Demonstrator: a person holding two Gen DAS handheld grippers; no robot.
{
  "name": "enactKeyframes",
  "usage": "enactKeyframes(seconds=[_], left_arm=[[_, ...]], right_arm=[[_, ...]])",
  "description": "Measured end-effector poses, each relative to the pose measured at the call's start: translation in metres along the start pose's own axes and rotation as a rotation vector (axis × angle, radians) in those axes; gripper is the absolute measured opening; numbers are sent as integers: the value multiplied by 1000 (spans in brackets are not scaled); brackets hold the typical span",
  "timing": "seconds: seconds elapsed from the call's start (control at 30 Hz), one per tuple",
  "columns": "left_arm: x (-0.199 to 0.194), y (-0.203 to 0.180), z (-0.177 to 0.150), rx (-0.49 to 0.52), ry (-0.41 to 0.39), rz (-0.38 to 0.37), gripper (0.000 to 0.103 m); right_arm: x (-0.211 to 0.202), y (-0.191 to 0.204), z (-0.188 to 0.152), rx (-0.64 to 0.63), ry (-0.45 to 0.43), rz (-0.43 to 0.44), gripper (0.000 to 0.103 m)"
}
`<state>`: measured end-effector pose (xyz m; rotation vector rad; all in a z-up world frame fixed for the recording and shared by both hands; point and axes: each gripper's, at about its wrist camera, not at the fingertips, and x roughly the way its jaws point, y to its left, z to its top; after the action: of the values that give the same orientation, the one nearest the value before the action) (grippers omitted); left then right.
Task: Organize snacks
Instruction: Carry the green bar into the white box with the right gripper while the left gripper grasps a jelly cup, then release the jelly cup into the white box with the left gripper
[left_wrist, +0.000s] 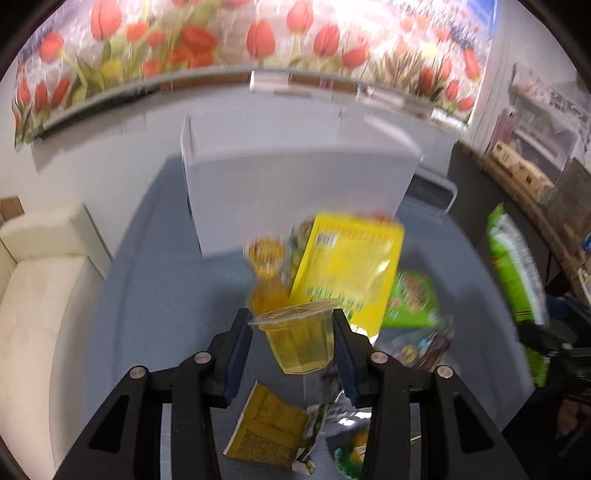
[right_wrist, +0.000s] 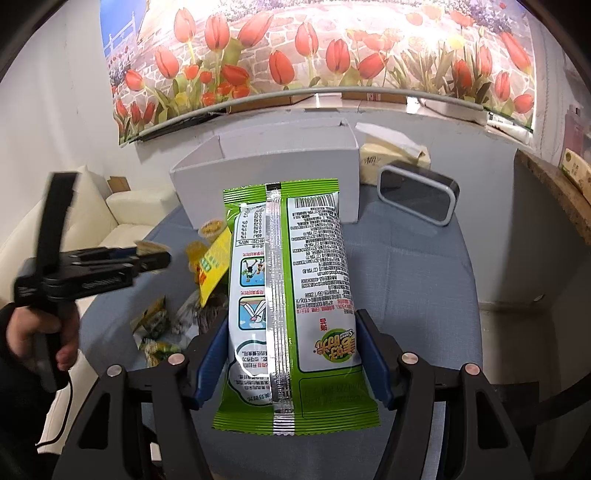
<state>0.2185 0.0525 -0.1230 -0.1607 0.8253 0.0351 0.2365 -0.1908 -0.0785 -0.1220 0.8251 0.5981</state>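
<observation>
Two grippers are each closed on a snack above a grey-blue tabletop (right_wrist: 406, 280). The left gripper (left_wrist: 291, 332) has its jaws narrowed onto a yellow jelly cup (left_wrist: 299, 339), the blue pads pressing its sides just under the foil lid, and the cup hangs clear of the tabletop. The right gripper (right_wrist: 291, 354) has its jaws set fairly wide around a green and white snack bag (right_wrist: 291, 295), gripping the lower part of the pack while its length points away toward twelve o'clock, back seam facing up. In the left wrist view a loose pile lies below and beyond the held cup: a large yellow packet (left_wrist: 347, 266) at about one o'clock, two more jelly cups (left_wrist: 266, 273) at about eleven o'clock, a green pouch (left_wrist: 413, 299) at two o'clock, and a small yellow sachet (left_wrist: 269, 428) at six o'clock, all blurred. A white open box (right_wrist: 273, 173) stands at twelve o'clock near the tabletop's far edge, with a dark rectangular device in a grey frame (right_wrist: 417, 195) just beside it at two o'clock. In the right wrist view the person's hand (right_wrist: 40, 332) grips the left gripper's handle at nine o'clock. A tulip-print hanging (right_wrist: 317, 55) covers the wall behind
</observation>
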Motion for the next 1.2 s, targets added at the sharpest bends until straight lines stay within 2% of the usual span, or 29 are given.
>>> enactKeyframes(seconds=[0.2, 0.4, 0.6, 0.7, 0.87, 0.9, 0.93, 0.97, 1.07, 1.2], left_arm=[[-30, -6, 55, 34, -102, -30, 47], [-24, -3, 120, 53, -159, -34, 47], [16, 9, 172, 40, -150, -21, 47], [41, 21, 186, 37, -137, 8, 47], [79, 39, 197, 22, -97, -5, 48], [82, 42, 196, 17, -96, -9, 51], [85, 43, 195, 20, -100, -3, 73], [88, 41, 193, 47, -108, 18, 103], [90, 40, 190, 72, -125, 28, 103], [91, 42, 187, 64, -118, 32, 103]], right_arm=[[9, -3, 56, 6, -61, -29, 70], [47, -6, 126, 20, -102, -42, 70], [109, -5, 175, -16, -82, -73, 70], [136, -11, 191, -8, -45, -91, 70], [165, -18, 205, -15, -13, -113, 70], [171, -20, 206, -9, 1, -104, 71], [175, -22, 206, 2, 3, -93, 75], [177, -23, 207, 7, 5, -92, 84], [178, -26, 205, 26, -25, -141, 103], [177, -33, 201, 55, -9, -127, 103]])
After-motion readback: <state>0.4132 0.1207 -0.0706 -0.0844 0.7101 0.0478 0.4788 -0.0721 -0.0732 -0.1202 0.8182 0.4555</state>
